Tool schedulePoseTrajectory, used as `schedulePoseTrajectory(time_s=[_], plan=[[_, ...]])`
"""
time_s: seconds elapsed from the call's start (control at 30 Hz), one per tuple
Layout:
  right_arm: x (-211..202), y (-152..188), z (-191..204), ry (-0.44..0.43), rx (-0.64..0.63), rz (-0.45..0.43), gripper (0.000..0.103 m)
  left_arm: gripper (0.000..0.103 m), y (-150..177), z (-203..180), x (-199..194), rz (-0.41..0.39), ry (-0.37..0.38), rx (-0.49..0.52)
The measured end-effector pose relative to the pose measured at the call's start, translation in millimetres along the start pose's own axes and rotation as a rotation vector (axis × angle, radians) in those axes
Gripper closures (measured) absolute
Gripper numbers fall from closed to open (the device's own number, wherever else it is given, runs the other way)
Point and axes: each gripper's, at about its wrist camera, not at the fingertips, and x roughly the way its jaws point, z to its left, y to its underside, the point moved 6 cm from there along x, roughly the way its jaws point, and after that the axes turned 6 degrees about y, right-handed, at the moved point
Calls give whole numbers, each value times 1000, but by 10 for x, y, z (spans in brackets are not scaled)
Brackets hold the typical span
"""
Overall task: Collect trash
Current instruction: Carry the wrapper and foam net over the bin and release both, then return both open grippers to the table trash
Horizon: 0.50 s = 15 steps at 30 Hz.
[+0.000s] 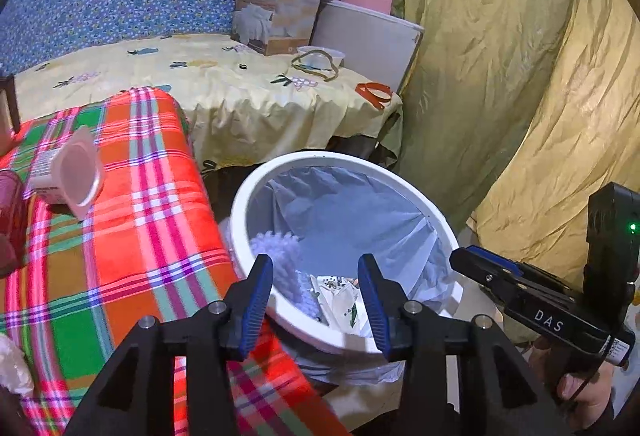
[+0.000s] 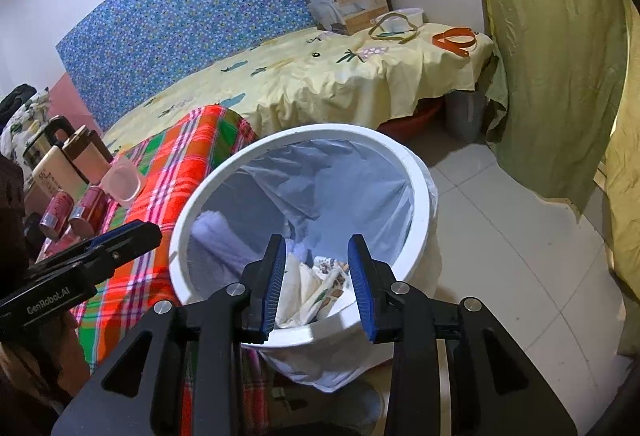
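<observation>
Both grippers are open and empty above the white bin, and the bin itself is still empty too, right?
Not quite: the bin is not empty. The right wrist view shows crumpled paper in its liner. The left gripper and right gripper are indeed open and empty above it.

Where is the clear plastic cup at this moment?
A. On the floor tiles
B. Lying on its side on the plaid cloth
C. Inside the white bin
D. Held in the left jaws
B: the plastic cup lies tipped over on the plaid cloth, beside the bin, and both the left gripper and the right gripper are open and empty.
</observation>
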Motion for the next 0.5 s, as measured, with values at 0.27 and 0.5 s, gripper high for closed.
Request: schedulePoseTrajectory(time_s=[0.27,0.5], plan=[[-99,36,235,-64,-35,1,68,59,105,97,-340,-34,-29,-31],[-258,83,500,-130,-87,-36,68,59,257,194,-657,-60,-75,-45]])
